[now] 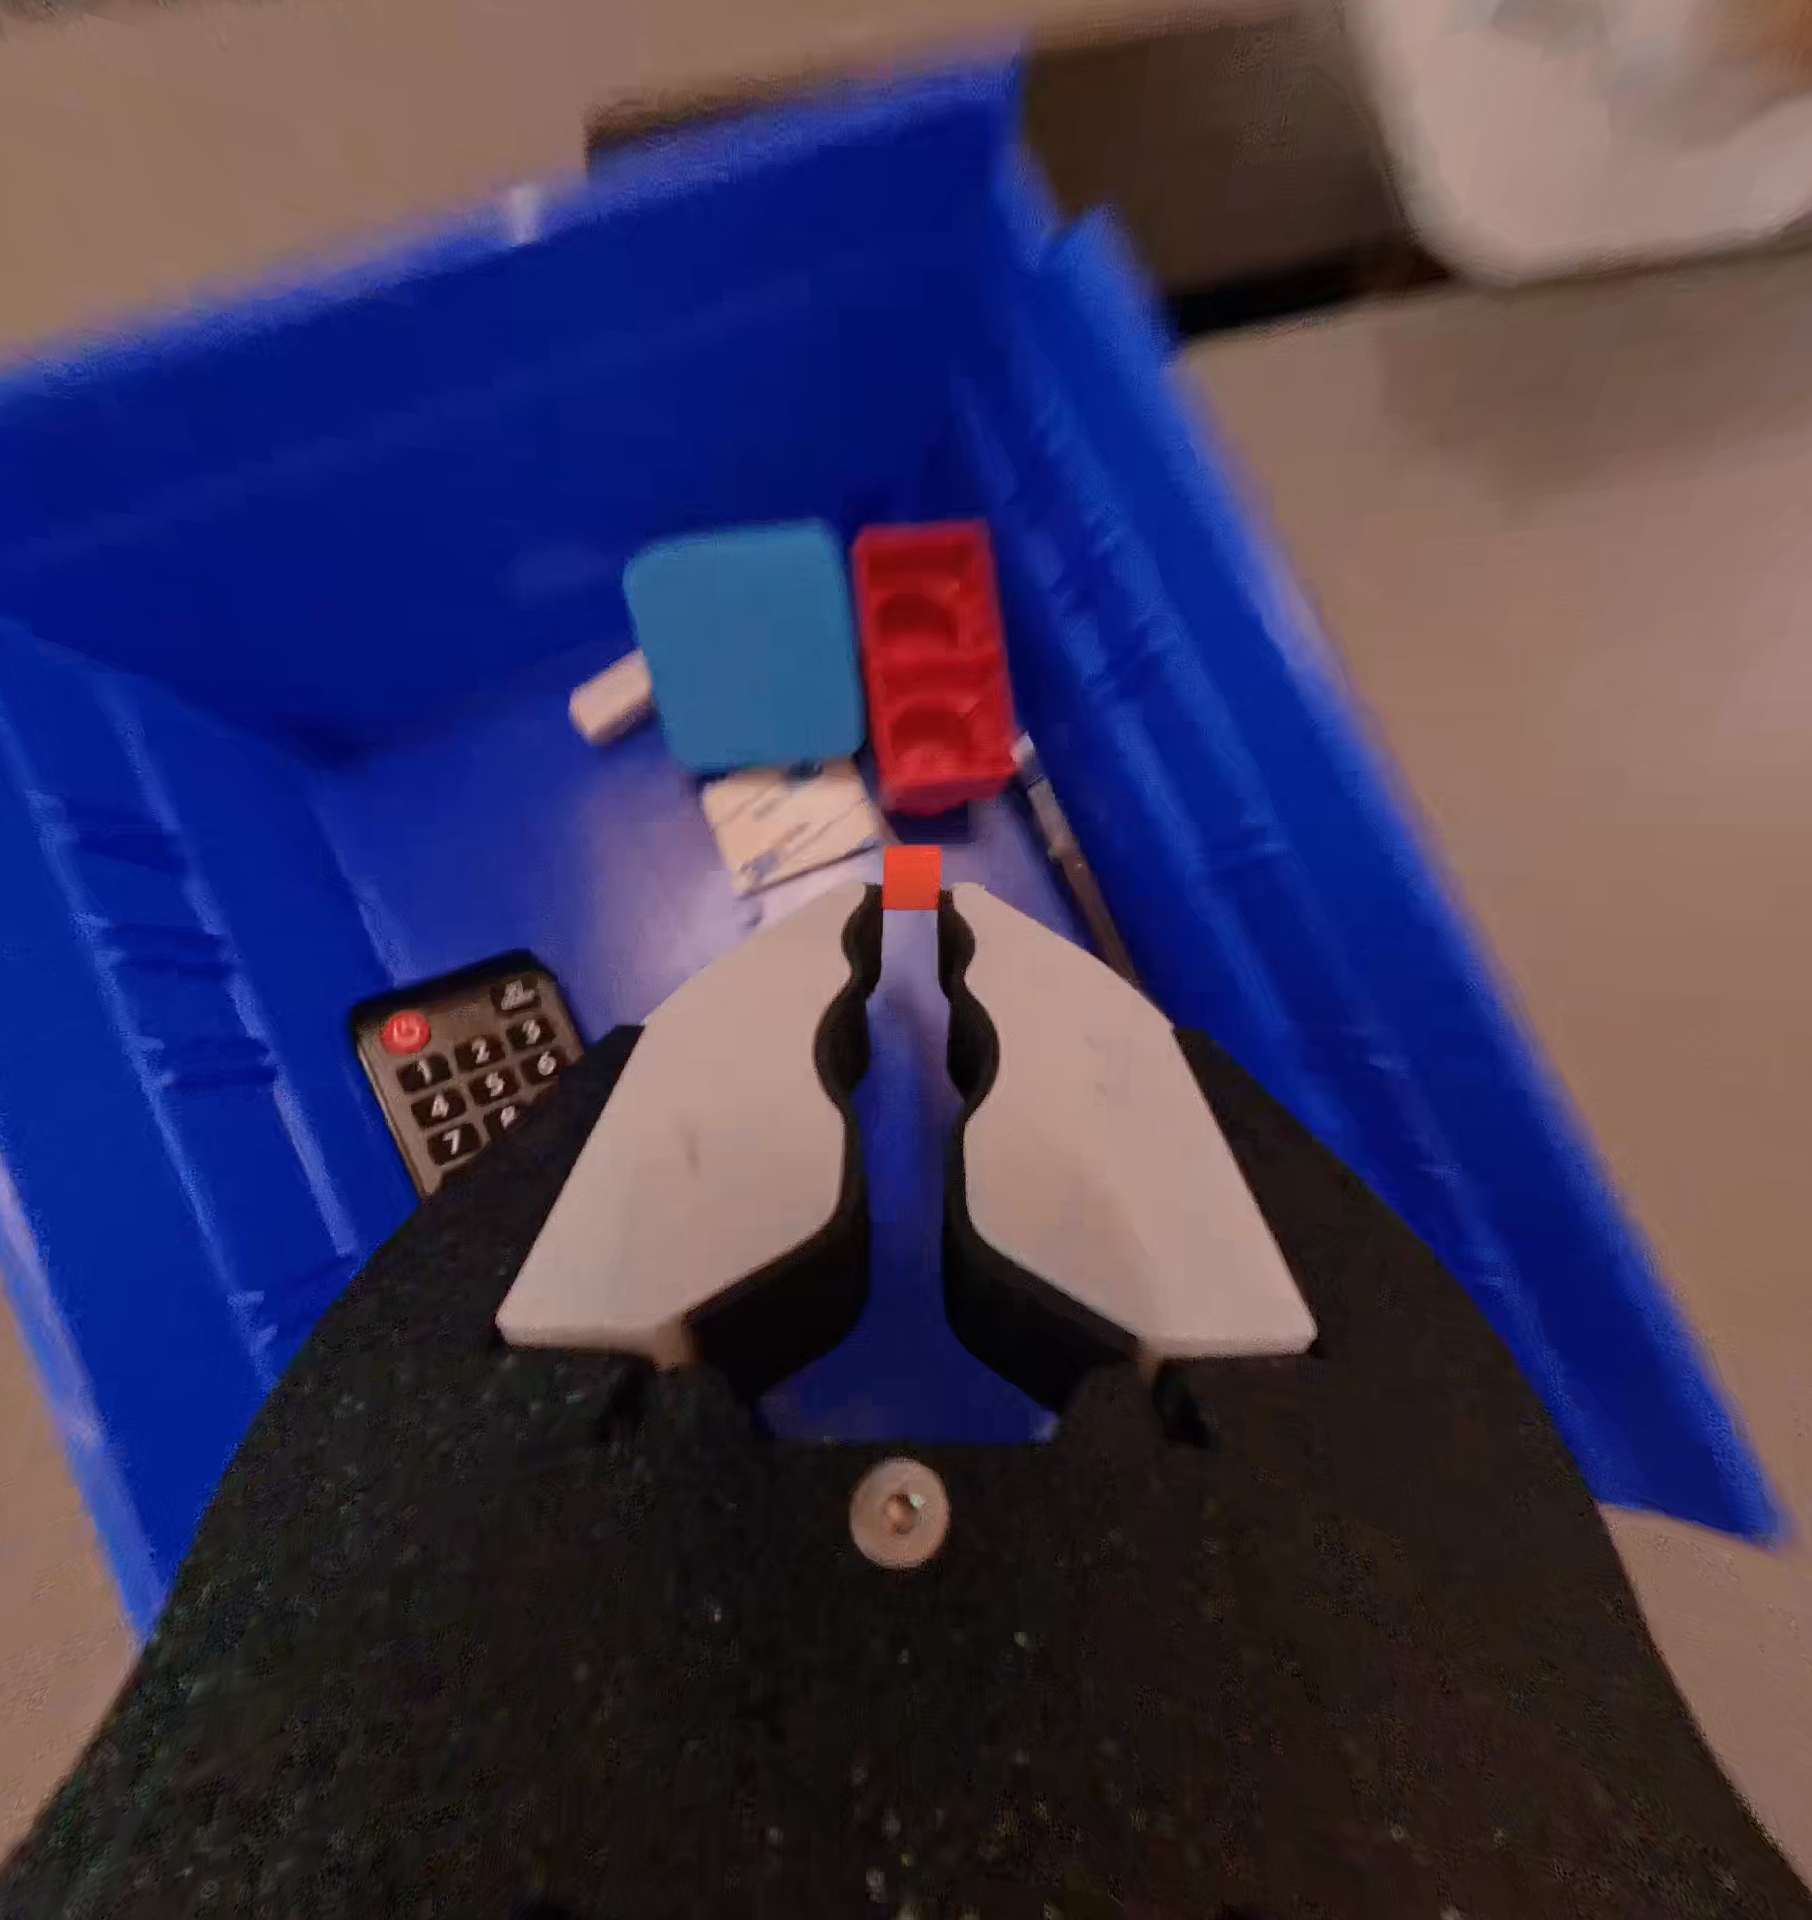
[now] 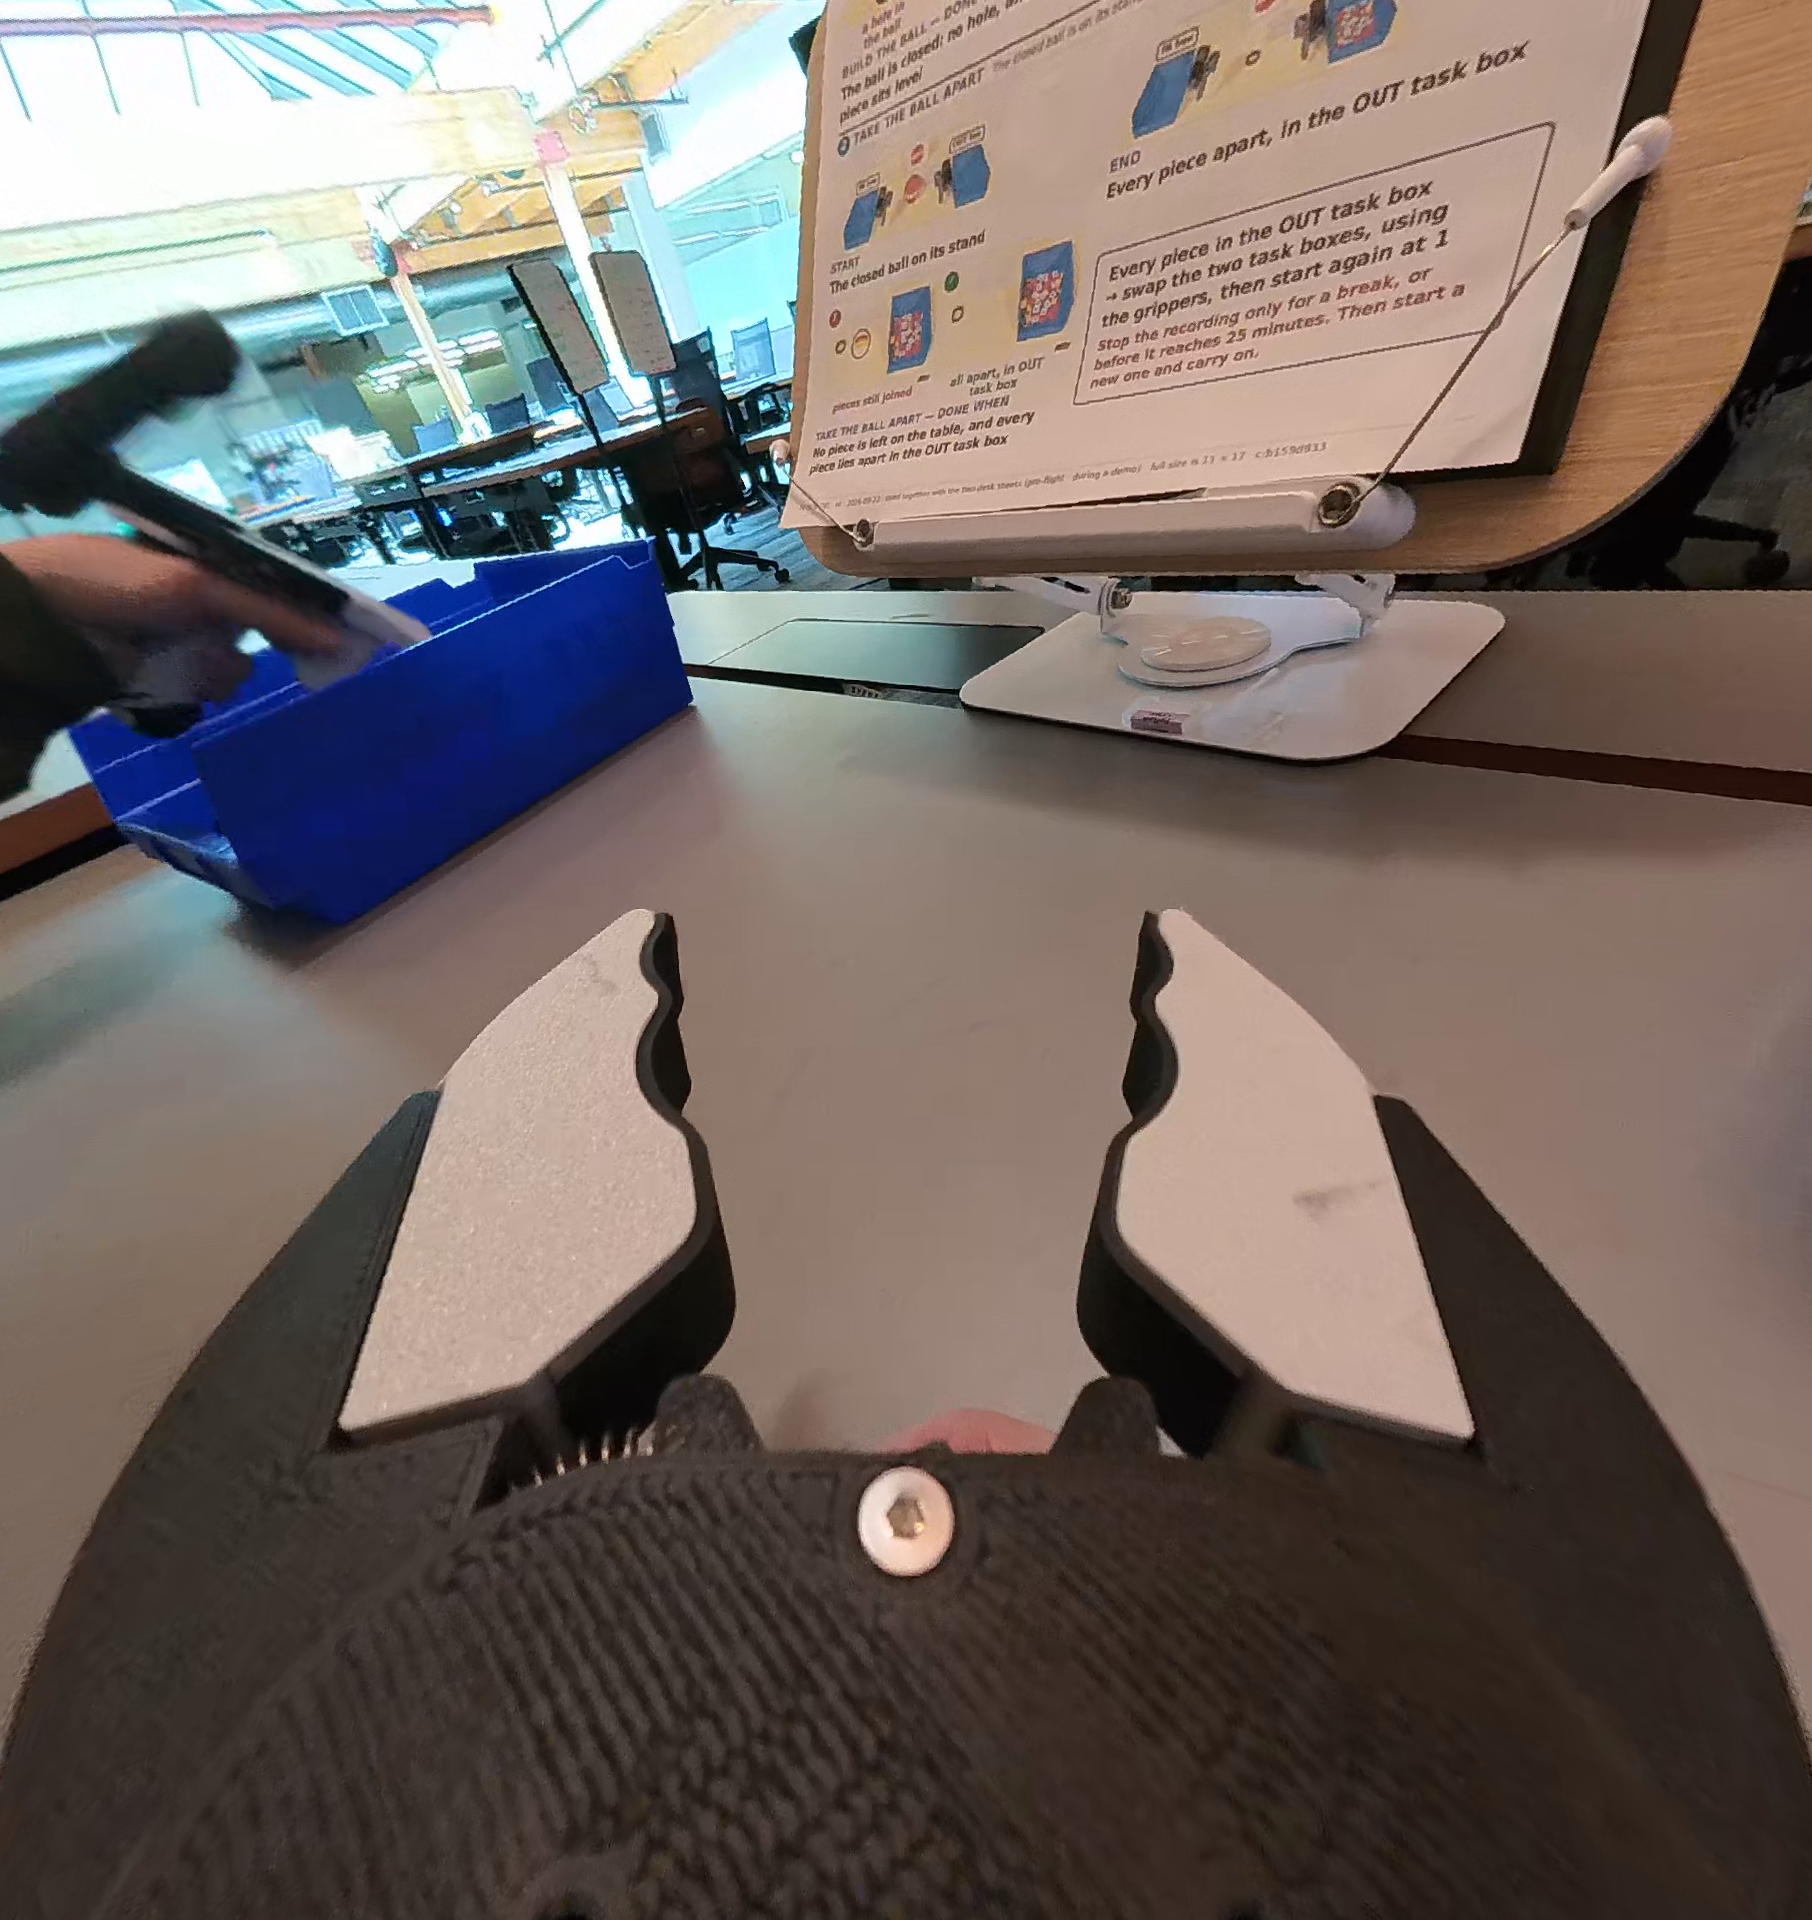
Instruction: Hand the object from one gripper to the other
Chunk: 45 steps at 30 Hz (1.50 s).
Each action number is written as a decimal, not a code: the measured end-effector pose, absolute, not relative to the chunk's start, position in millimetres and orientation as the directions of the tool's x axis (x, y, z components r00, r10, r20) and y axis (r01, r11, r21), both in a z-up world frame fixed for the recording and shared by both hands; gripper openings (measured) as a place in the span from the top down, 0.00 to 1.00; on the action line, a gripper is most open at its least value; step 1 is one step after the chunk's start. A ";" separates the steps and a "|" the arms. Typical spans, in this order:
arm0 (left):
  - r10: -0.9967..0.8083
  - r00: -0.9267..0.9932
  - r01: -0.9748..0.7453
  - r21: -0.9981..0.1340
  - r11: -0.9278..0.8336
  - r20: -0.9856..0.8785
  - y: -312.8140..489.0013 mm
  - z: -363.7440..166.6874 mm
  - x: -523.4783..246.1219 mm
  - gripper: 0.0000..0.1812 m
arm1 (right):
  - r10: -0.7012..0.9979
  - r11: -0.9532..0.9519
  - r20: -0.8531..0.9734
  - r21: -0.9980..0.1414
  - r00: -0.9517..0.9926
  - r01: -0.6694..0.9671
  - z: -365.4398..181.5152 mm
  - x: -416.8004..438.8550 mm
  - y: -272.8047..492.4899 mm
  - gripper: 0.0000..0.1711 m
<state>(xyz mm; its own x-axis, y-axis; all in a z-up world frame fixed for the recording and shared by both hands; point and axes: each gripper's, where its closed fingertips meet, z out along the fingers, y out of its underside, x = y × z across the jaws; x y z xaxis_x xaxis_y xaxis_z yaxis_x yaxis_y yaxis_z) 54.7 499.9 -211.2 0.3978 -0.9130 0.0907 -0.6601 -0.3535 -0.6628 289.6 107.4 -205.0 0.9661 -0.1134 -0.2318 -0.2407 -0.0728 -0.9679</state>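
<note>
1. A grey table [image 2: 933, 831] in an open office carries one blue bin [image 2: 414, 727] and one document stand [image 2: 1234, 665].
2. The right gripper [image 2: 907, 935] hovers over bare tabletop, jaws wide, holding nothing.
3. The left gripper [image 1: 912, 894] hangs over the bin, jaws narrowed onto one small orange piece [image 1: 912, 878] at the tips.
4. Below lie one remote [image 1: 466, 1065], one light-blue block [image 1: 746, 644] and one red brick [image 1: 933, 665] by the far wall.

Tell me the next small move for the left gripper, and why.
Probably lift the left gripper up out of the blue bin toward the right gripper. It already pinches a small orange piece at its tips, while the right one waits open and empty over the table.
</note>
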 end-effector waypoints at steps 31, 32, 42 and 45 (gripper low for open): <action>-0.707 -0.642 0.145 -0.952 0.271 -0.299 112.2 -177.1 133.2 0.95 | 0.520 -0.547 -0.844 -0.211 -0.131 -0.810 -173.7 134.3 117.8 0.83; -0.708 -0.638 0.140 -0.950 0.279 -0.302 113.5 -178.9 133.6 0.95 | 0.520 -0.551 -0.845 -0.219 -0.126 -0.805 -174.5 133.2 117.5 0.83; -0.704 -0.637 0.129 -0.944 0.305 -0.314 115.8 -183.9 132.1 0.95 | 0.535 -0.561 -0.843 -0.309 -0.051 -0.768 -181.1 121.4 116.7 0.93; -0.703 -0.634 0.134 -0.941 0.311 -0.323 115.8 -184.0 131.9 0.95 | 0.538 -0.555 -0.842 -0.321 -0.037 -0.767 -181.0 121.2 116.7 0.93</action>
